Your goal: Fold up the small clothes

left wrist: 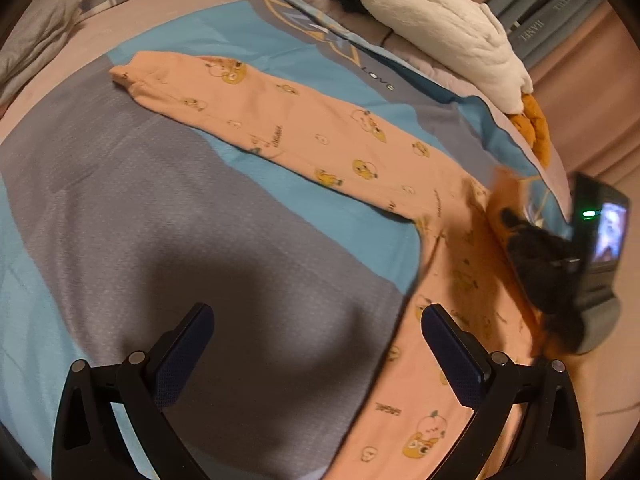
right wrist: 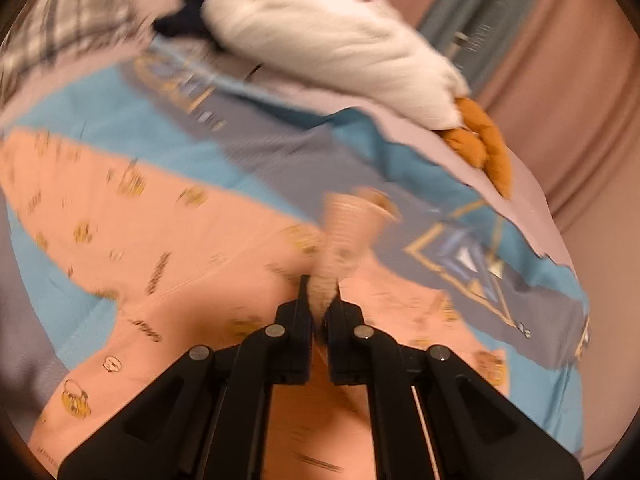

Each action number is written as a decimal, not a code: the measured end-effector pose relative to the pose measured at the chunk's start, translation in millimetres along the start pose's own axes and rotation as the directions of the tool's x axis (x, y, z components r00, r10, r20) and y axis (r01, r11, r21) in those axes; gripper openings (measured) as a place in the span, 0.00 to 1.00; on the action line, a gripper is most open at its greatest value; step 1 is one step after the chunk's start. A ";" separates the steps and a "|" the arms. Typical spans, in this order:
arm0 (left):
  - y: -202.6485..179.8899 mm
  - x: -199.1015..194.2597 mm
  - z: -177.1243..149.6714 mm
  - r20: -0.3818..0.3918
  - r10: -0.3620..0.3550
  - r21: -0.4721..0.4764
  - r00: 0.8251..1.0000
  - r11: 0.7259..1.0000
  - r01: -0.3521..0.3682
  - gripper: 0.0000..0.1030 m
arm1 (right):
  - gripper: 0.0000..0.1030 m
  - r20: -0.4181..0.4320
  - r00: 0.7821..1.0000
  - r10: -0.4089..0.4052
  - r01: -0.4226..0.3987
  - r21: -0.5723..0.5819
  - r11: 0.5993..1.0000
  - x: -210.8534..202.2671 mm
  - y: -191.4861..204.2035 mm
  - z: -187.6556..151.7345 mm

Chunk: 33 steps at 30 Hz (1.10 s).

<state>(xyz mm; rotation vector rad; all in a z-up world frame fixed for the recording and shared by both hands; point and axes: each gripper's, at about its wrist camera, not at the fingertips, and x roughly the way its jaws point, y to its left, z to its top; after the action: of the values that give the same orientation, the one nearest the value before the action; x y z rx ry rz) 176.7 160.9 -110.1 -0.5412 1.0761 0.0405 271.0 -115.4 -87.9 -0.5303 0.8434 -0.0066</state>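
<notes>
Peach cotton baby pants with yellow cartoon prints lie on the bed, one leg stretching far-left. Right gripper is clenched on a ribbed cuff; left gripper hangs released just left of the near leg.

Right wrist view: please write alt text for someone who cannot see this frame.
The right gripper, shut, pinches a ribbed cuff of a peach baby garment with yellow cartoon prints, blurred by motion. The garment lies spread on a blue and grey bedcover. A white plush toy with orange feet lies at the far edge.
</notes>
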 end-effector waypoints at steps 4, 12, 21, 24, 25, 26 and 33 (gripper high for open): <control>4.5 1.4 0.7 -0.002 0.006 -0.006 1.000 1.000 -0.006 1.00 | 0.06 0.029 0.999 0.033 -0.033 0.006 0.999 0.0 15.5 5.6; 13.1 0.1 4.1 0.001 0.005 -0.024 1.000 1.000 -0.005 1.00 | 0.45 -0.061 0.946 0.319 -0.313 0.090 0.945 10.1 39.4 -5.3; 56.9 -17.5 28.3 0.092 -0.116 -0.149 0.989 0.980 0.129 1.00 | 0.61 0.193 0.770 0.608 -0.626 0.410 0.663 -25.4 -46.1 -38.3; 76.4 -17.9 45.3 0.142 -0.199 -0.205 0.970 0.953 0.225 1.00 | 0.41 0.173 0.801 0.573 -0.582 0.448 0.679 -14.4 -49.5 -42.9; 81.9 -16.8 50.0 0.153 -0.230 -0.223 0.961 0.939 0.260 1.00 | 0.32 0.142 0.813 0.565 -0.562 0.448 0.695 -7.0 -40.1 -40.5; 90.0 -13.7 57.4 0.169 -0.273 -0.253 0.947 0.917 0.310 1.00 | 0.21 0.129 0.816 0.563 -0.555 0.446 0.702 -2.6 -34.8 -39.3; 127.4 5.3 89.9 0.287 -0.383 -0.403 0.878 0.784 0.473 1.00 | 0.19 0.164 0.830 0.533 -0.538 0.492 0.685 36.1 21.5 2.7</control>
<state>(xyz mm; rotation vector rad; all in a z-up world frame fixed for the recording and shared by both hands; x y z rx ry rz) 216.5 309.9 -133.3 -1.1905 0.7266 -0.0553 292.9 -103.1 -121.7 0.2527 0.9201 0.3035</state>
